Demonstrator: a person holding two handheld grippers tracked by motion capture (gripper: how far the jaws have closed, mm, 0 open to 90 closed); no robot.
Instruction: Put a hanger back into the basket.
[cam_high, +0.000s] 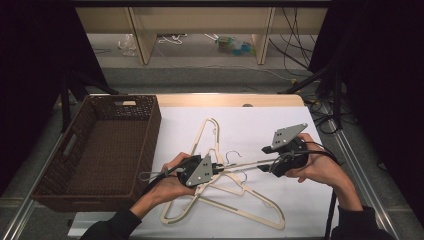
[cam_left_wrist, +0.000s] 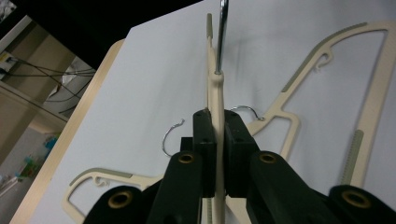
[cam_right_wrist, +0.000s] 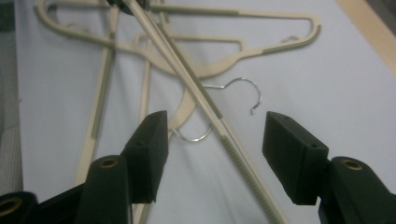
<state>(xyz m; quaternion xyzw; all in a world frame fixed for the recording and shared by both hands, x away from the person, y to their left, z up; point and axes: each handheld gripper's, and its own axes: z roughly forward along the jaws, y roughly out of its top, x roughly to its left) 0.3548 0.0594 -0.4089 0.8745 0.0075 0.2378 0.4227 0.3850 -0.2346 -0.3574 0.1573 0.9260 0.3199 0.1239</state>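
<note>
While the left gripper (cam_high: 218, 167) clamps its jaws on the raised beige hanger (cam_left_wrist: 215, 93) over the bench's near middle and the right gripper (cam_right_wrist: 212, 140) stands open around its bar, the hanger could snag the hangers beneath (cam_high: 235, 192), dragging them along.

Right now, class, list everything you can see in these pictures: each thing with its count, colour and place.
Lifted hanger: one, cream, metal hook, held above the sheet, clamped edge-on.
Flat hangers: two, cream, overlapping on the sheet.
Sheet: one, white, covering the table.
Table: one, light wood, edge showing beyond the sheet.
Basket: one, dark brown wicker, left of the sheet, nothing inside.
Left gripper: one, black, jaws shut on the lifted hanger.
Right gripper: one, black, jaws open around the lifted hanger's bar.
Hands: two, each holding a gripper.
</note>
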